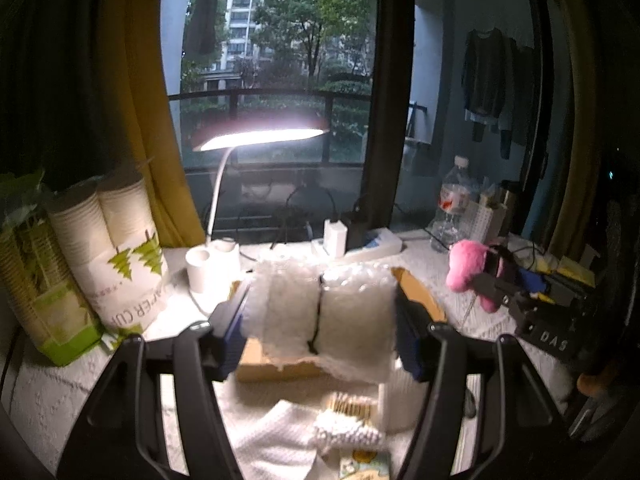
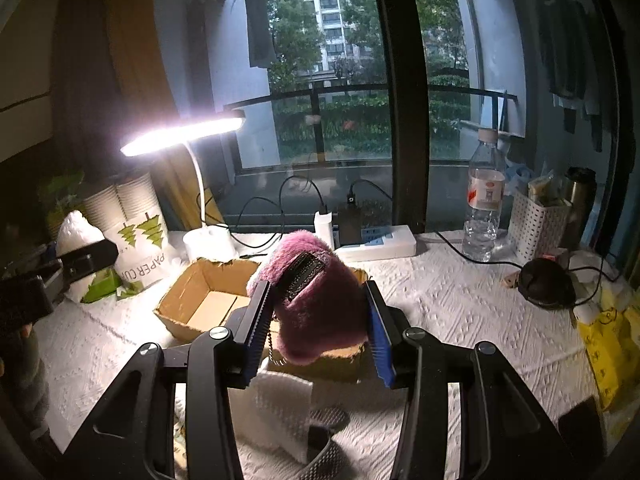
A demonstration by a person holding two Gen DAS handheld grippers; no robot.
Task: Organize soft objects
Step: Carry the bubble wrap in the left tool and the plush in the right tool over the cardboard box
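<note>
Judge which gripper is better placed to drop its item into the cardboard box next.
Right, probably. The right gripper holds the pink plush directly over the cardboard box; the left gripper's bubble wrap bundle looks similarly close.

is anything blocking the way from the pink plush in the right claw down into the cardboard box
Nothing visible does. The right claw holds the pink plush just above the open cardboard box, whose visible floor looks bare. The left claw holds its white bubble wrap roll off to the left.
</note>
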